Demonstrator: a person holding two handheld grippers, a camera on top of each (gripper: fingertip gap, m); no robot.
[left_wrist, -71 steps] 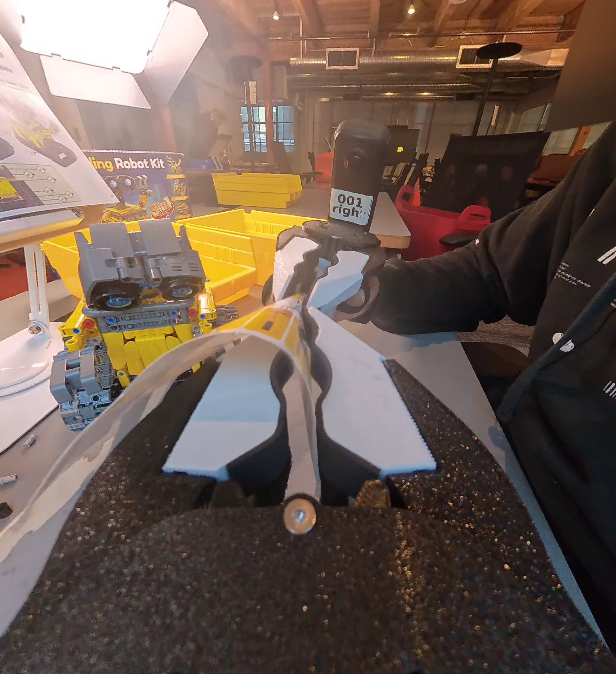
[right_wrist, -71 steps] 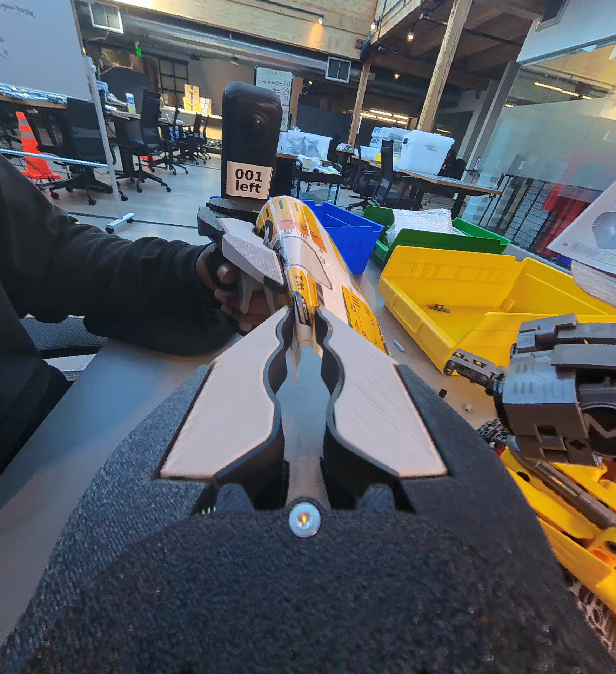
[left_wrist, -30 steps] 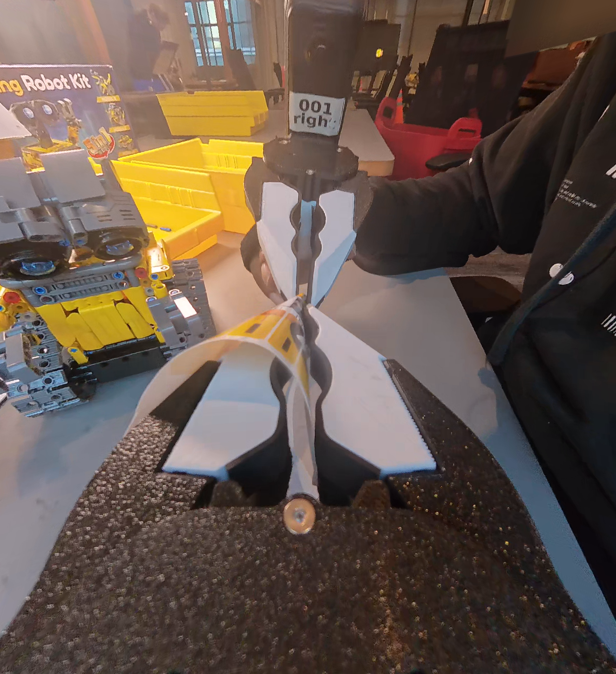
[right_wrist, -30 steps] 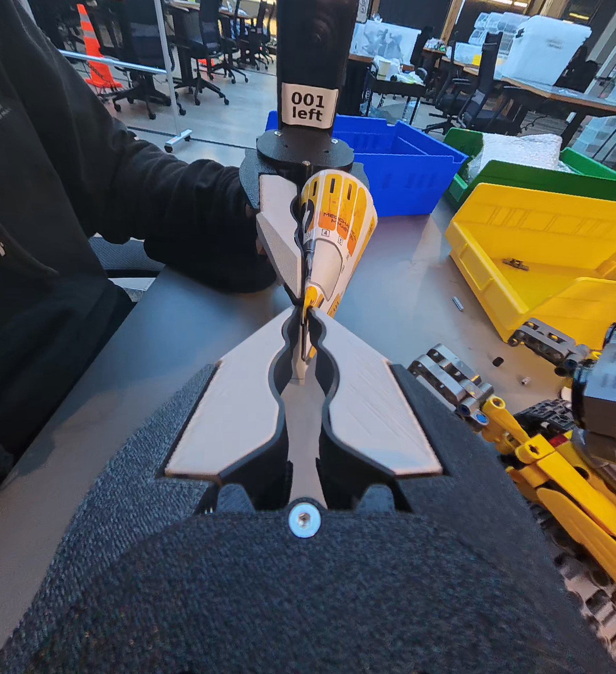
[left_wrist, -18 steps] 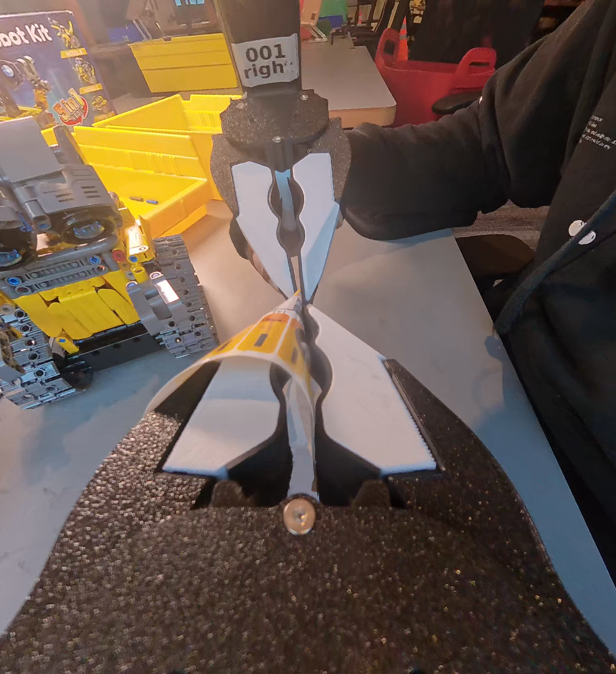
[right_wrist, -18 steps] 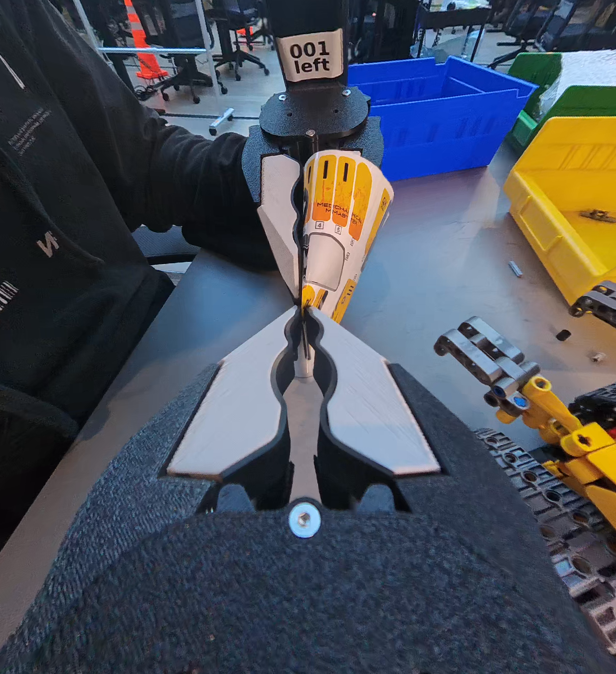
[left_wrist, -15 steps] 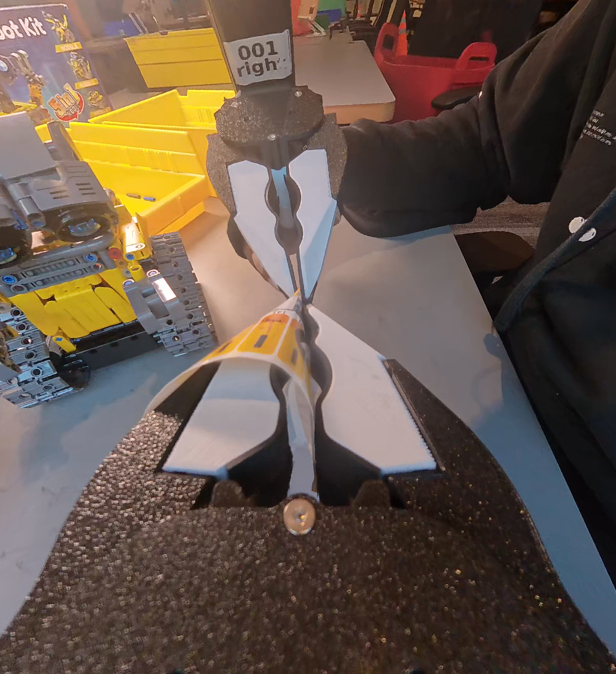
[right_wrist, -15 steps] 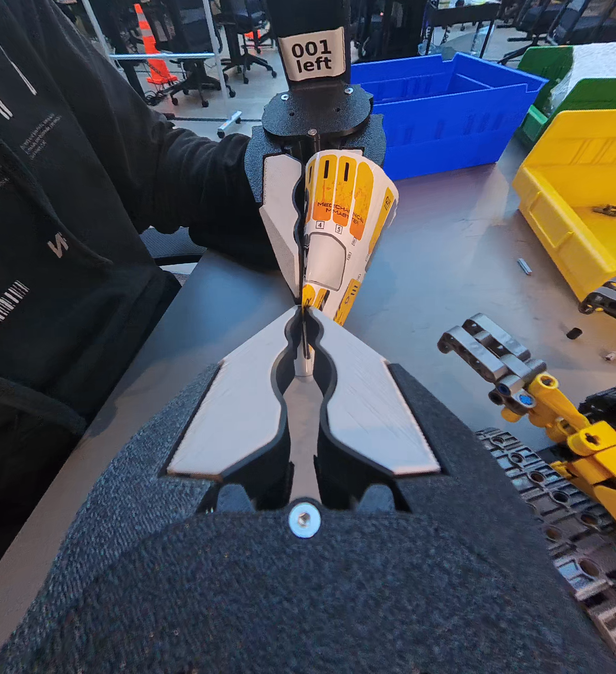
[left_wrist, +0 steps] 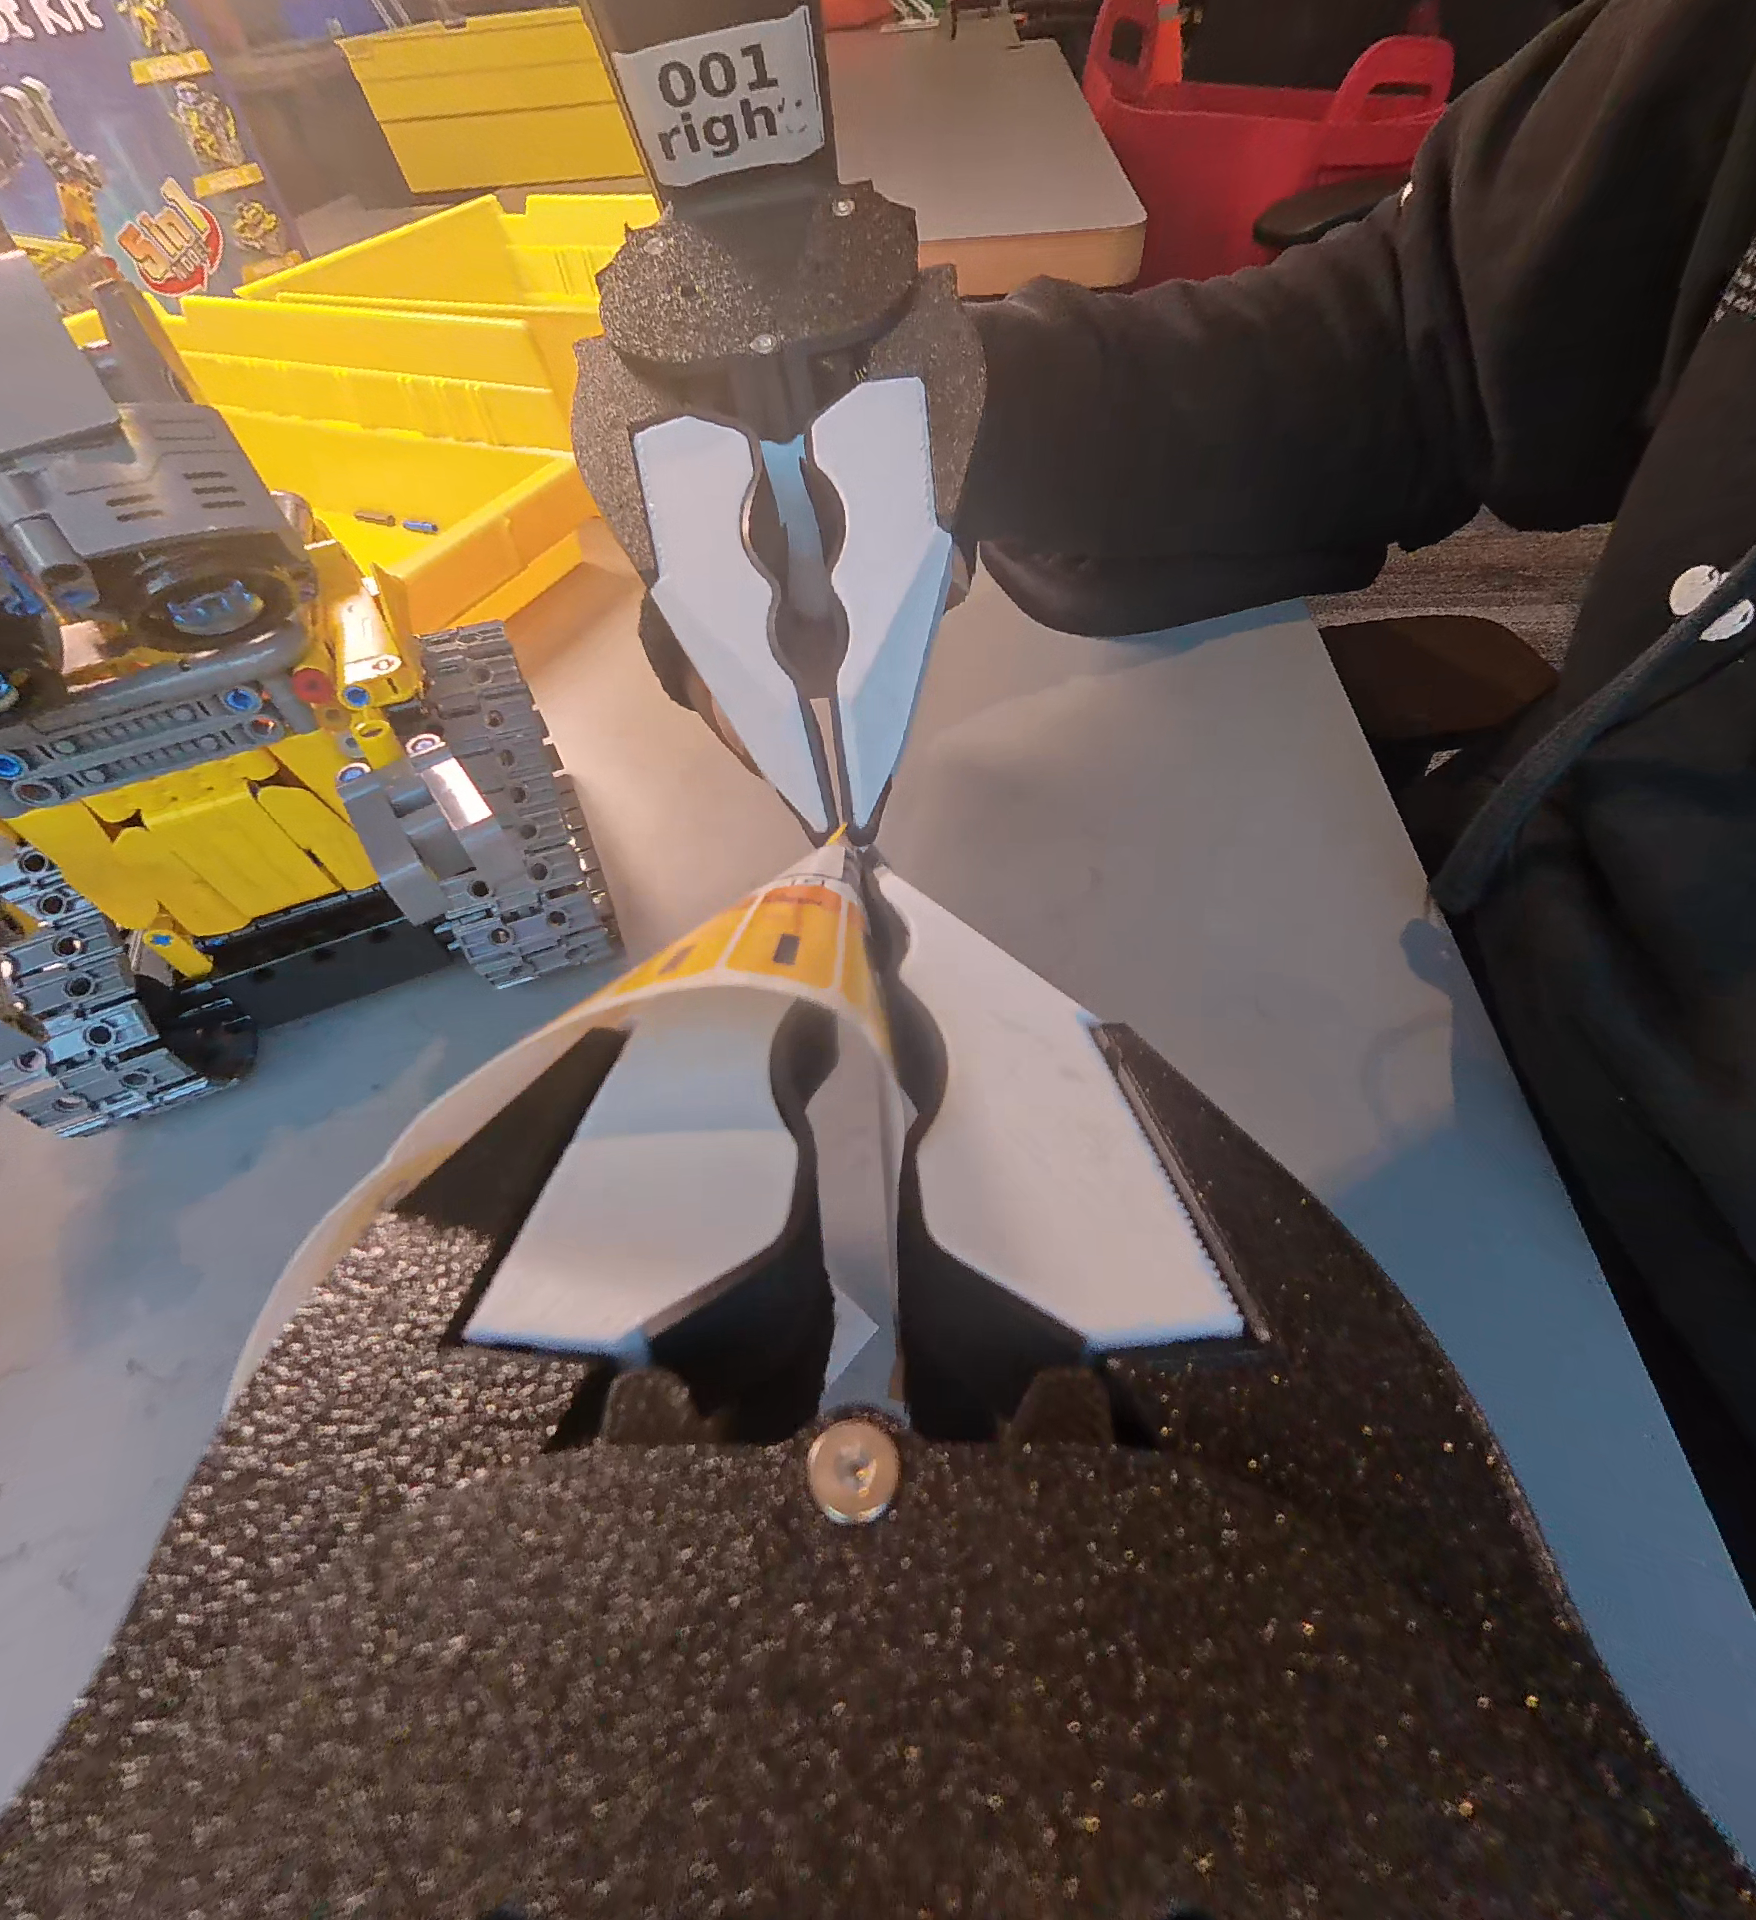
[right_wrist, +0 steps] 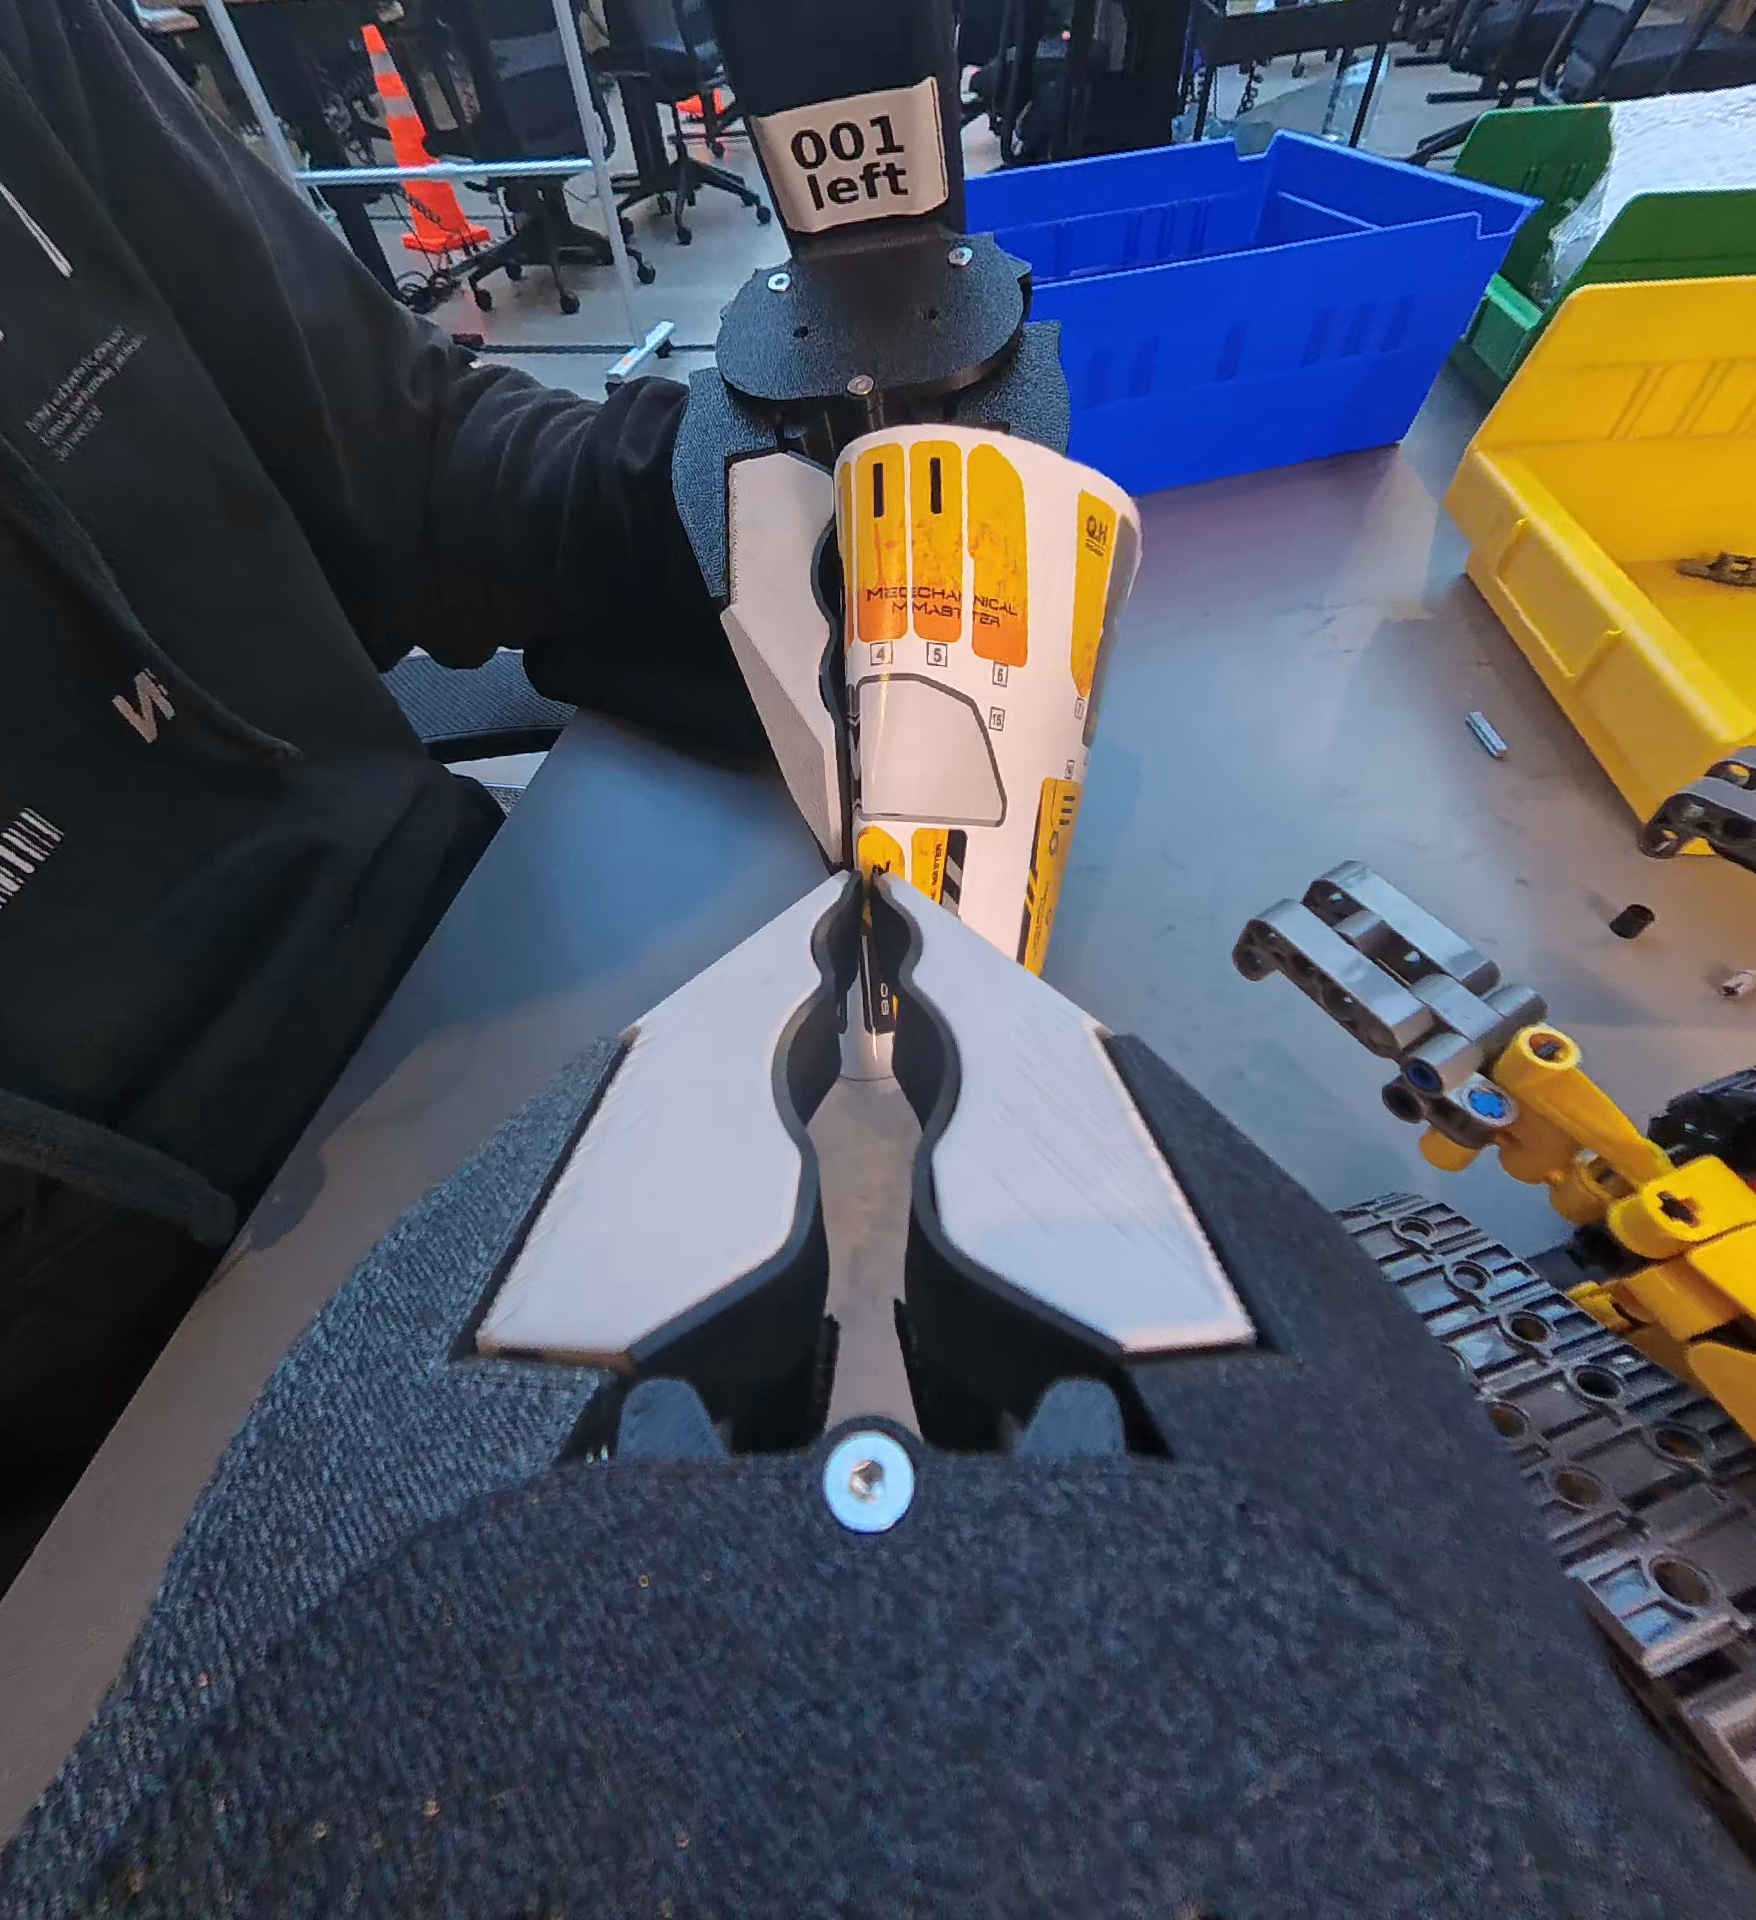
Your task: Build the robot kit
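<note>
Grey table, both tongs clamped tip-to-tip on curled sticker sheet.

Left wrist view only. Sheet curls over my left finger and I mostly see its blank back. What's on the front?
Observer: In the right wrist view the sticker sheet shows its printed face: orange and yellow stickers, plus one grey panel shape.
Operator: Is the right gripper actually on it?
Observer: Yes. The right gripper is shut on the sheet's lower edge, tip to tip with the left gripper.
Operator: What's behind the left gripper?
Observer: A blue bin on the table, with a green bin beside it.
</note>
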